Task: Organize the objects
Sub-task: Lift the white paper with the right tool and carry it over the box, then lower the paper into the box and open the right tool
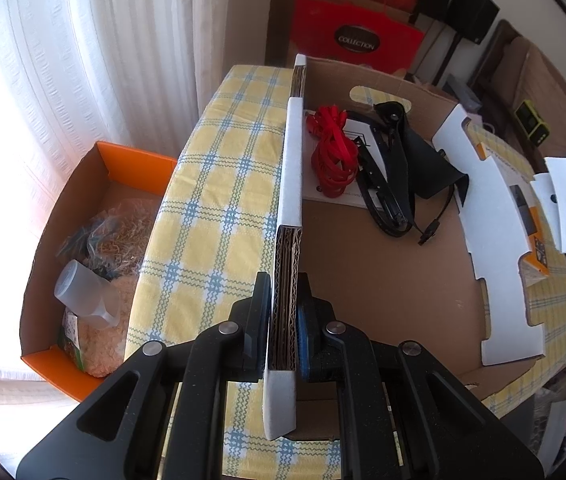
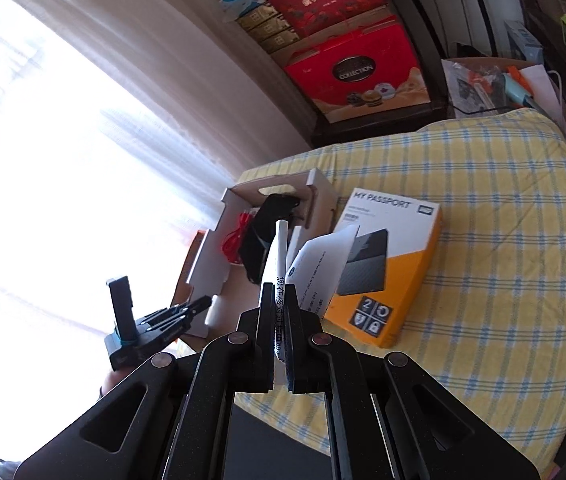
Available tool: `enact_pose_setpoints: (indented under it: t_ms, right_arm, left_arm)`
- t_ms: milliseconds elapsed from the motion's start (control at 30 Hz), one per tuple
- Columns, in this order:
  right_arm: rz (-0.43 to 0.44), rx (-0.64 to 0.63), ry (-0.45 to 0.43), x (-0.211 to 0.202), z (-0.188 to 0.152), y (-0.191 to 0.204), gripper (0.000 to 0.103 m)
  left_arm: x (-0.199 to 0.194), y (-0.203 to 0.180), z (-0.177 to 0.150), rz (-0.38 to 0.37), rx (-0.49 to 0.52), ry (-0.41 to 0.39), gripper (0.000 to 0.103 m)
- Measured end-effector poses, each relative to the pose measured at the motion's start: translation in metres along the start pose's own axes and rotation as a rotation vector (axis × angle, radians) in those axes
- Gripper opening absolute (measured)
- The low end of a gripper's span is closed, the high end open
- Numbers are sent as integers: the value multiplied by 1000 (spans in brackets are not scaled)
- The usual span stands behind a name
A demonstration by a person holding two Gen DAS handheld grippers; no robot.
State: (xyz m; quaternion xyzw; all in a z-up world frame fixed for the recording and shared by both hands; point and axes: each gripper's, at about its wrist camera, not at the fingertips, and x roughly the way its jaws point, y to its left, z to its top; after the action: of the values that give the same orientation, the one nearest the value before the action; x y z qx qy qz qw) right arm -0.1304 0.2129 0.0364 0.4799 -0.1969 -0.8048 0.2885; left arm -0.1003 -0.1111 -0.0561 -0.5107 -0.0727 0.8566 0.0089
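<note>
Corrugated cardboard, white on its outer face, is what the left claw (image 1: 283,320) is pinching: its jaws are pressed onto the near side wall of the open cardboard box (image 1: 363,280), steadying it on the yellow-checked surface (image 1: 211,184). The right claw (image 2: 279,320) is pressed together on a folded white paper (image 2: 279,256) printed with black text, which stands up on edge between the jaws with a second leaf curling off to the right. From the right claw, the box lies ahead and a little to the left, its long axis running away from the claw toward the window; the paper's top edge already points at the box's open mouth, so the right hand is the one placed to deliver it, I judge. Inside the box lie a red ribbon (image 1: 333,152) and a black strap with a cable (image 1: 395,176) on a white card, bunched at the far end, leaving the near floor bare. An orange-and-white hard drive box (image 2: 395,264) lies flat just right of the box, seemingly touching it
</note>
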Motion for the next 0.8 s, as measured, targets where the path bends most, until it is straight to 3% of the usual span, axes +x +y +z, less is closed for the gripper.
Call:
enact_pose_setpoints:
  t_ms: [300, 800]
  right_arm:
    - [62, -25, 70, 63, -1, 36, 2]
    - [60, -10, 139, 133, -14, 59, 2]
  left_arm:
    - [-1, -1, 0, -3, 4, 0, 10]
    - [-3, 1, 0, -9, -3, -2, 10]
